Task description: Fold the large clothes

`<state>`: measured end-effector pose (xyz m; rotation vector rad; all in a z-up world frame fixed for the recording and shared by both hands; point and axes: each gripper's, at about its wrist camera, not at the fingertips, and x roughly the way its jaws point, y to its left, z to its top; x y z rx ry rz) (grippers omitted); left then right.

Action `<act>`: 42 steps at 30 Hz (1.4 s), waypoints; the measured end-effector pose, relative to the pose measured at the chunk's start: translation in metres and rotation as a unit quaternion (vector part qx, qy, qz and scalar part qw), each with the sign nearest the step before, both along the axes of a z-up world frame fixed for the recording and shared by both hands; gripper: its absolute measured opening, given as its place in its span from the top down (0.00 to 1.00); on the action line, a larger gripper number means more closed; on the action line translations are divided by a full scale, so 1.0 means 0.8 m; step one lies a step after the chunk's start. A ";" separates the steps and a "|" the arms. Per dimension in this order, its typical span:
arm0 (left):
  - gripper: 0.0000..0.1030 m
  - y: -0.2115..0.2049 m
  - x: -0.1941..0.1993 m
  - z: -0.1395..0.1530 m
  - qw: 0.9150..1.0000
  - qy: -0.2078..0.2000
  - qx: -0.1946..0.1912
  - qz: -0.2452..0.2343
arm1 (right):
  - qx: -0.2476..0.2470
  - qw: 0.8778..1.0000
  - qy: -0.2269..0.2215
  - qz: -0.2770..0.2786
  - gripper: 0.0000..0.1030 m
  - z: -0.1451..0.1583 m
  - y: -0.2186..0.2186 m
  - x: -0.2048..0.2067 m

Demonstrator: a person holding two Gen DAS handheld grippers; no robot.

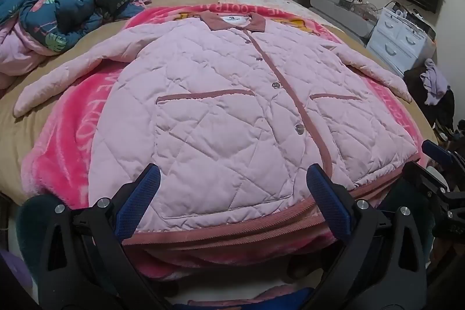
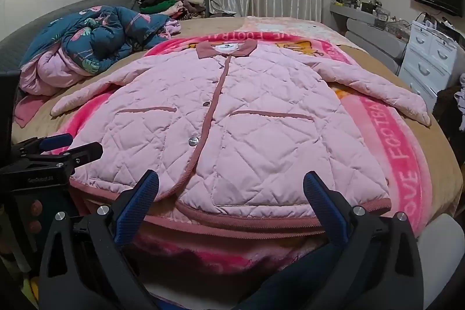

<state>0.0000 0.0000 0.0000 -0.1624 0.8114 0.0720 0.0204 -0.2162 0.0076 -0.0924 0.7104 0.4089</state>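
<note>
Jacket (image 1: pixel 232 106), pink and quilted, lies buttoned and flat on the pink blanket (image 1: pixel 64 153), sleeves spread left and right; left gripper (image 1: pixel 232 188) and right gripper (image 2: pixel 229 193), both spread wide and empty near its hem, should probably pinch a sleeve cleanly first.

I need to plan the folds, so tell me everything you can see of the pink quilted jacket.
The pink quilted jacket is pale pink, padded, diamond-stitched, with a darker rose collar, front placket, hem band and two pocket trims. It looks buttoned shut with metal snaps. It lies flat, front up, collar away from the cameras, both sleeves spread outward, on a bright pink blanket over the bed. No fold is made yet, and neither claw touches it.
</note>
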 end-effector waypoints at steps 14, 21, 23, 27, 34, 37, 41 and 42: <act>0.09 -0.006 -0.003 0.005 1.000 -0.003 0.005 0.000 | 0.000 1.000 0.004 0.003 0.04 0.000 -0.002 -0.002; 0.09 -0.006 -0.004 0.005 1.000 -0.005 0.004 0.000 | 0.002 1.000 0.004 0.001 0.04 0.002 -0.003 -0.005; 0.09 -0.006 -0.004 0.005 1.000 -0.005 0.004 0.001 | 0.003 1.000 0.005 0.002 0.04 0.002 -0.005 -0.005; 0.09 -0.003 -0.002 0.005 1.000 -0.005 0.003 0.001 | 0.003 1.000 0.005 0.002 0.04 0.002 -0.002 -0.003; 0.09 -0.003 -0.003 0.006 1.000 -0.005 0.003 0.000 | 0.004 1.000 0.005 0.001 0.04 0.002 -0.002 -0.004; 0.09 -0.002 -0.001 0.005 1.000 -0.005 0.004 0.000 | 0.004 1.000 0.005 0.002 0.04 0.002 -0.003 -0.004; 0.09 -0.002 -0.001 0.006 1.000 -0.007 0.003 0.000 | 0.005 1.000 0.006 0.003 0.04 0.003 -0.003 -0.004; 0.09 -0.002 -0.001 0.006 1.000 -0.007 0.003 0.000 | 0.005 1.000 0.006 0.002 0.04 0.003 -0.003 -0.004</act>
